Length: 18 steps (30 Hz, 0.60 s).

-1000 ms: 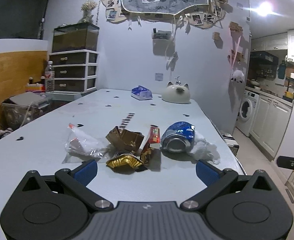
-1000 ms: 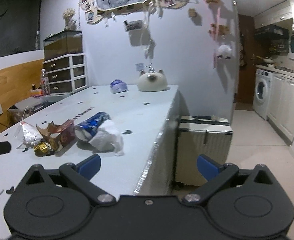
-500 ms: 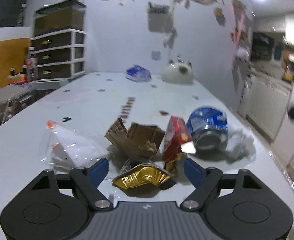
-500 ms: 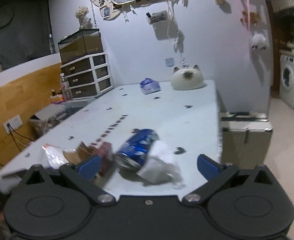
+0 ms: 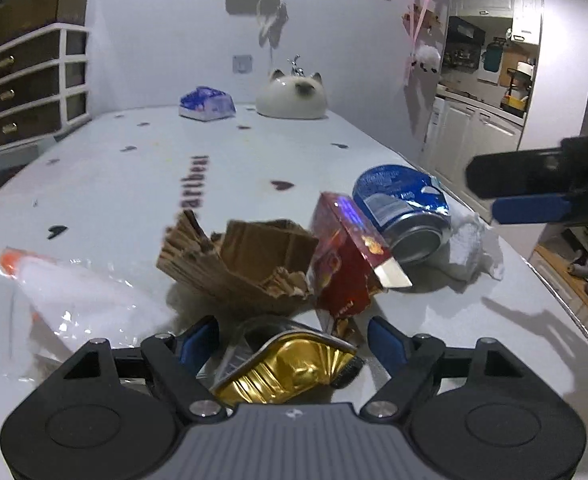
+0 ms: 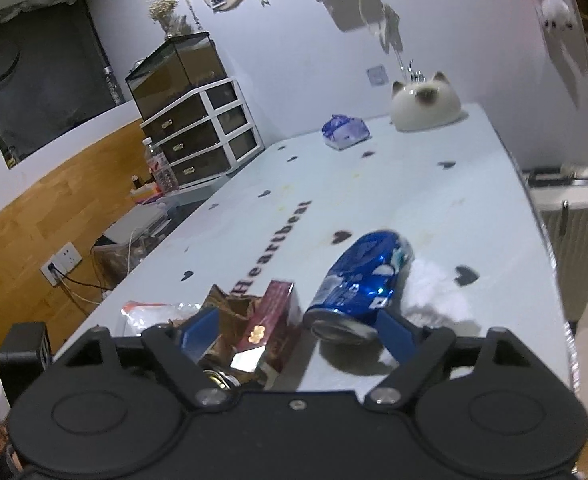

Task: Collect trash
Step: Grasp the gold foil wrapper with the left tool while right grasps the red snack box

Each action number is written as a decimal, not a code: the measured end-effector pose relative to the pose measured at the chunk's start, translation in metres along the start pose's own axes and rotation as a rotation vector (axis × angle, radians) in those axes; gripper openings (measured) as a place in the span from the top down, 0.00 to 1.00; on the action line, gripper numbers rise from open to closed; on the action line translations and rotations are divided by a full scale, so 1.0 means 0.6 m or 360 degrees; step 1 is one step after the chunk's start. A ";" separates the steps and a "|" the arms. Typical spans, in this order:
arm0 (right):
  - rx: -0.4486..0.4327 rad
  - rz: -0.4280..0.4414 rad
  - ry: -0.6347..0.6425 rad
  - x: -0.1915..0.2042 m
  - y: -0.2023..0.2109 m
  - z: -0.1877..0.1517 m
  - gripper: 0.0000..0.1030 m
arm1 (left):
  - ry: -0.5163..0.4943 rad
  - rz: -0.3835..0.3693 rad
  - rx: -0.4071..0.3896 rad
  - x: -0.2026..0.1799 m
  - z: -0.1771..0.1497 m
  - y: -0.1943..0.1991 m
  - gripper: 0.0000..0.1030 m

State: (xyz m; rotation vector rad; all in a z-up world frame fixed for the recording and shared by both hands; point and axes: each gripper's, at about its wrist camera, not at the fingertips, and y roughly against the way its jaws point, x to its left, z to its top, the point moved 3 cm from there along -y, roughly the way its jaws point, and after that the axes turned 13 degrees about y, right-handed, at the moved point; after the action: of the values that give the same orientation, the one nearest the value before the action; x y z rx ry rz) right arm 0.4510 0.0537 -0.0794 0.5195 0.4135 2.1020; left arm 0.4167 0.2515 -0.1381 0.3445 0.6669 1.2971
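Trash lies near the front of the white table [image 5: 105, 184]: a gold foil wrapper [image 5: 283, 372], torn brown cardboard [image 5: 237, 264], a red carton [image 5: 344, 258], a crushed blue can [image 5: 404, 204], a white tissue [image 5: 472, 248] and a clear plastic bag [image 5: 69, 300]. My left gripper [image 5: 294, 342] is open, its fingers on either side of the gold wrapper. My right gripper [image 6: 298, 330] is open, low over the red carton [image 6: 271, 326], beside the blue can [image 6: 362, 280]. It also shows in the left wrist view [image 5: 534, 192] at the right.
A cat-shaped ceramic holder [image 5: 291, 96] and a blue tissue pack [image 5: 205, 104] stand at the table's far end. A drawer unit [image 6: 201, 132] with a glass tank stands to the left. A suitcase [image 6: 570, 232] stands off the table's right edge.
Both grippers have moved in toward the trash pile. The left one has come up around the gold wrapper; the right one has swung left from the table's edge to over the carton and can.
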 end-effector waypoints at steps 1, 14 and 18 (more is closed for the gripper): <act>0.0006 0.0007 -0.0016 -0.001 -0.005 -0.001 0.20 | -0.0027 -0.0013 0.0013 -0.004 -0.004 0.003 0.21; 0.0132 0.0088 -0.0192 0.020 -0.113 -0.025 0.48 | -0.0102 -0.0098 0.0049 -0.038 -0.042 0.038 0.38; 0.0153 0.0103 -0.0228 0.028 -0.131 -0.039 0.69 | -0.0090 -0.0093 0.0038 -0.035 -0.042 0.040 0.39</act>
State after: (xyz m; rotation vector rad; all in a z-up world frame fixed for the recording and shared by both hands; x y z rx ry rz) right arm 0.4858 0.1075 -0.1331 0.7437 0.4210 2.0981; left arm 0.3797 0.2346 -0.1378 0.3773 0.6409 1.2201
